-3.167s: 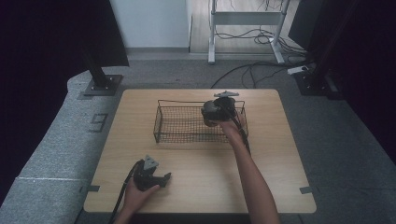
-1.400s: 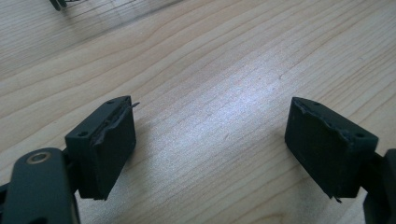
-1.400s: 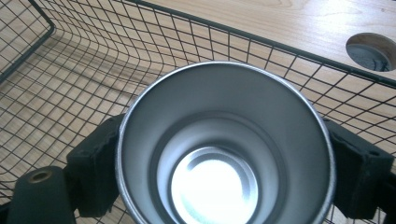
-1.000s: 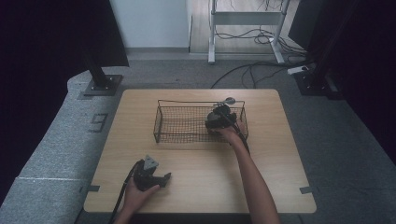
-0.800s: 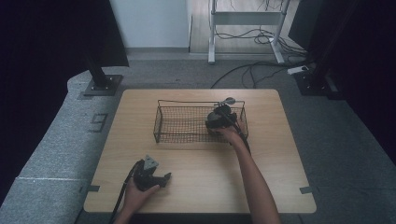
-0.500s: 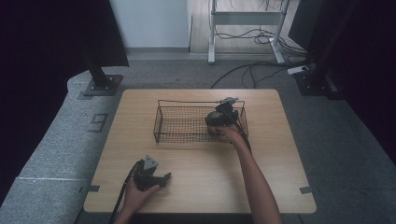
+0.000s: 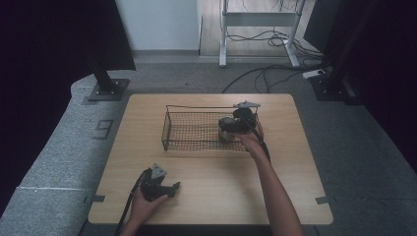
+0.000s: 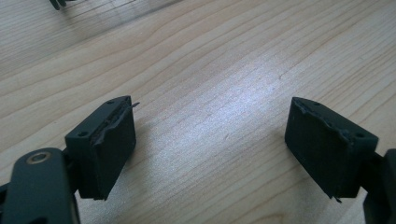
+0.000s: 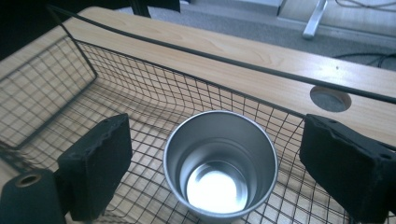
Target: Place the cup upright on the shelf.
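Observation:
A shiny metal cup (image 9: 219, 179) stands upright on the mesh floor at the right end of a black wire basket (image 9: 70, 88). My right gripper (image 9: 217, 137) is open, with one jaw on each side of the cup and a gap to it on both sides. From above, the right gripper (image 7: 231, 126) hangs over the basket (image 7: 189, 106) with the cup (image 7: 224, 135) just beneath it. My left gripper (image 7: 173, 188) rests on the wooden table (image 7: 216, 191) near the front left. In its own view the left gripper (image 8: 210, 128) is open over bare wood.
The basket stands in the middle of the table's far half. A round cable hole (image 9: 330, 98) sits in the tabletop just behind the basket. Beyond the table, a dark stand base (image 7: 105, 90) and cables (image 7: 275, 73) lie on the grey floor.
My right gripper has come down from above the basket into its right end and shifted slightly over the last second. The left gripper has stayed put.

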`<control>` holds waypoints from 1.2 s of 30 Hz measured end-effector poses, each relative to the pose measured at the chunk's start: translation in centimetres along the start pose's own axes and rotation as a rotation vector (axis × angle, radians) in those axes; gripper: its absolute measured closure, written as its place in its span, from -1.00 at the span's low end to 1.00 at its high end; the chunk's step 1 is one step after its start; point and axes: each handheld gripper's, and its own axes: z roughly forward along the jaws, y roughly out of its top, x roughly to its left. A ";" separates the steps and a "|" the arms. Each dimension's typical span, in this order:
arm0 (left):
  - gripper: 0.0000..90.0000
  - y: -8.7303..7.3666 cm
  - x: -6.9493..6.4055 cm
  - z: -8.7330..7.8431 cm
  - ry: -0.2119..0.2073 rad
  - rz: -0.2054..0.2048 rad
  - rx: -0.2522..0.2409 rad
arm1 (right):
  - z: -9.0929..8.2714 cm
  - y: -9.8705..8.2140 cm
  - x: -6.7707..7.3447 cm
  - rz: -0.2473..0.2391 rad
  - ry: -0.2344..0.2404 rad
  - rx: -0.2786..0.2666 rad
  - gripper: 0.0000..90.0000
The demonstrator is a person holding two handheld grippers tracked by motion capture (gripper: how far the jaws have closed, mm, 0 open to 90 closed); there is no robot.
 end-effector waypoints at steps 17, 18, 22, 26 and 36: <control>-0.64 0.0 0.0 0.0 0.000 0.001 0.002 | -5.0 -3.7 1.6 -0.064 0.060 -0.067 -0.71; -0.64 0.0 0.0 0.0 0.000 0.001 0.002 | -5.0 -3.7 1.6 -0.064 0.060 -0.067 -0.71; -0.64 0.0 0.0 0.0 0.000 0.000 0.001 | -6.2 -5.4 1.6 -0.062 0.070 -0.080 -0.70; -0.64 0.0 0.0 0.0 0.000 0.001 0.002 | -7.6 -7.2 1.4 -0.061 0.069 -0.088 -0.70; -0.63 0.0 0.0 0.0 0.000 0.000 0.001 | -10.2 -12.0 0.2 -0.026 0.058 -0.093 -0.68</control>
